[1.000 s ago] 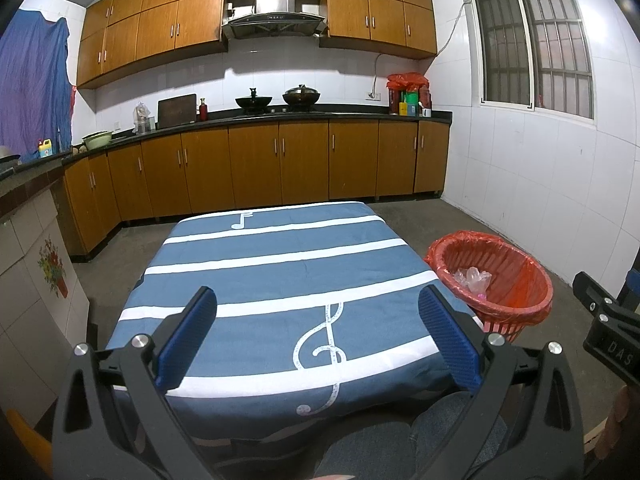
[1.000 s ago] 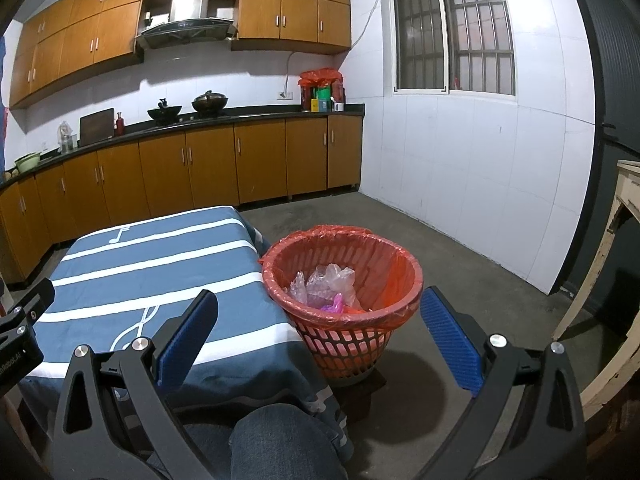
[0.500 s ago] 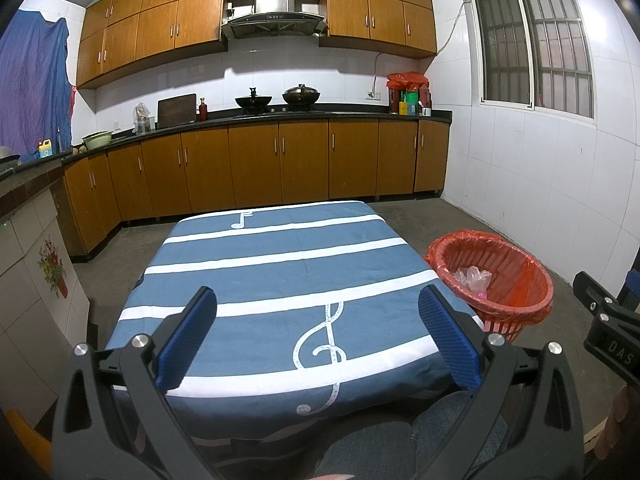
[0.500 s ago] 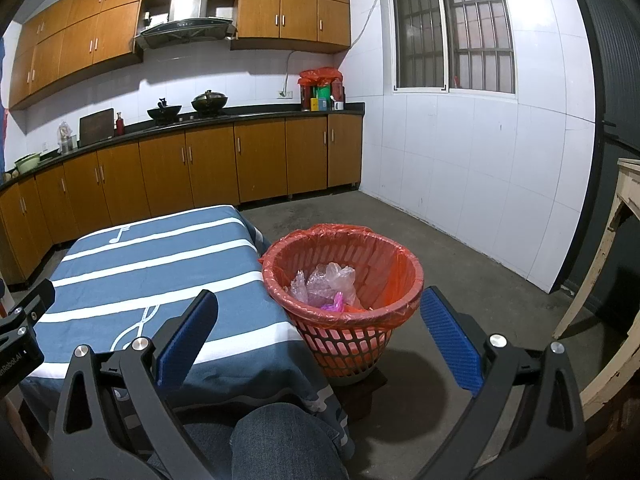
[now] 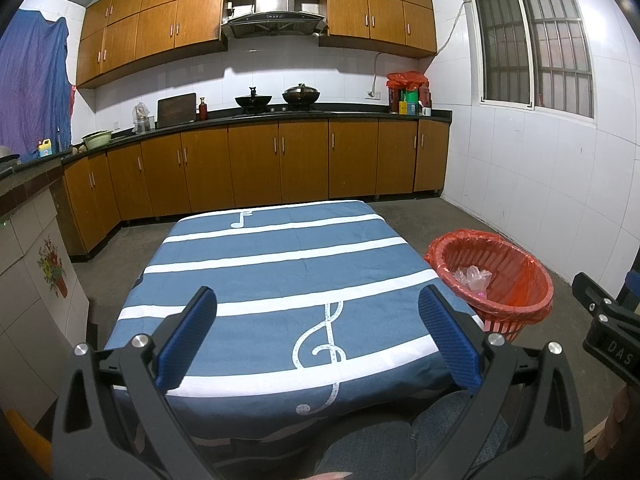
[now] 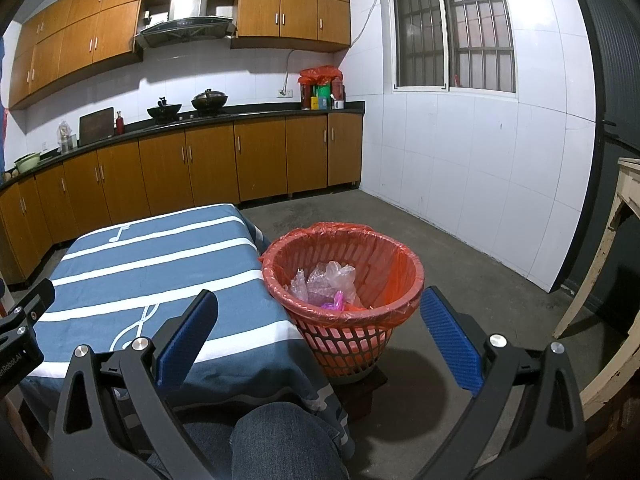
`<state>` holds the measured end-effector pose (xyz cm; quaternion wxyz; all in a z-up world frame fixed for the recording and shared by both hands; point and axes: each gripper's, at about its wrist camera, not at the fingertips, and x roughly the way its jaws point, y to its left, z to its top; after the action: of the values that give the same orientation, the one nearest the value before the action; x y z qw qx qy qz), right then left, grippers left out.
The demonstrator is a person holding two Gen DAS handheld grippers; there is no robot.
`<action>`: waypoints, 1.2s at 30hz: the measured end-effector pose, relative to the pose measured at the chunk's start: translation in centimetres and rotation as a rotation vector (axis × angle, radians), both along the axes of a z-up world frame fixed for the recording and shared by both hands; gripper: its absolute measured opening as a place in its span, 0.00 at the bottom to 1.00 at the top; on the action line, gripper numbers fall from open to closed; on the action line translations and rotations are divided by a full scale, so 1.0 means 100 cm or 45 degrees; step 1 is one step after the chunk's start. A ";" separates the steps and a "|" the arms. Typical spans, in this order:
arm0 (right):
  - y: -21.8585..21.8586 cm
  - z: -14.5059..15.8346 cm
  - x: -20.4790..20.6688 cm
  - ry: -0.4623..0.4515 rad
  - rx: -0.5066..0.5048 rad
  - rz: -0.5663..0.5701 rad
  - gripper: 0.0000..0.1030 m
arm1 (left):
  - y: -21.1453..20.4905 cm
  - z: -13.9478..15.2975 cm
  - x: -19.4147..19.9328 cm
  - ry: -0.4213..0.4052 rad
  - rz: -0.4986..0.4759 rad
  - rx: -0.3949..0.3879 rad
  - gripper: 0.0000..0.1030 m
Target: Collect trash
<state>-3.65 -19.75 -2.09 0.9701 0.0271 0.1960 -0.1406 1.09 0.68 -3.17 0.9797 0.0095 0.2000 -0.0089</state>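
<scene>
Nothing has moved: we hold both the left gripper (image 5: 318, 336) and right gripper (image 6: 318, 336) wide open, empty, beside the table (image 5: 280, 264); the basket (image 6: 344, 276) holds trash.

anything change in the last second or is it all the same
Nothing visibly changed. Both the left gripper and the right gripper stay open and empty, held in the same place. The blue striped tablecloth is still bare, and the red basket beside the table holds the same crumpled plastic.
</scene>
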 end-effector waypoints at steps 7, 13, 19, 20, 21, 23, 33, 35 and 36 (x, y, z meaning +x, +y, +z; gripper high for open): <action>-0.001 0.000 0.000 0.000 -0.001 0.000 0.97 | 0.000 -0.001 0.000 0.002 0.001 0.001 0.96; -0.001 0.001 0.000 0.001 0.000 0.000 0.97 | 0.000 -0.002 0.000 0.001 0.000 0.002 0.96; -0.001 0.001 0.000 0.001 0.000 0.000 0.97 | 0.000 -0.002 0.000 0.002 0.000 0.002 0.96; -0.001 0.001 0.000 0.002 0.000 0.000 0.97 | 0.000 -0.002 0.000 0.002 0.000 0.002 0.96; -0.001 0.001 0.000 0.002 0.001 0.000 0.97 | 0.000 -0.001 0.000 0.002 0.000 0.002 0.96; -0.001 0.002 0.000 0.002 0.001 0.000 0.97 | 0.000 -0.001 0.000 0.002 0.000 0.002 0.96; -0.002 0.002 0.000 0.004 0.004 -0.001 0.97 | 0.001 -0.006 0.001 0.005 -0.005 0.007 0.96; -0.002 0.002 -0.001 0.005 0.004 -0.001 0.97 | 0.001 -0.005 0.002 0.003 -0.004 0.007 0.96; -0.002 0.002 -0.001 0.005 0.004 -0.001 0.97 | 0.001 -0.006 0.002 0.003 -0.007 0.007 0.96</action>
<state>-3.71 -19.92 -1.87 0.9697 0.0284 0.1980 -0.1406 1.25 0.83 -3.76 0.9794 0.0128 0.2013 -0.0110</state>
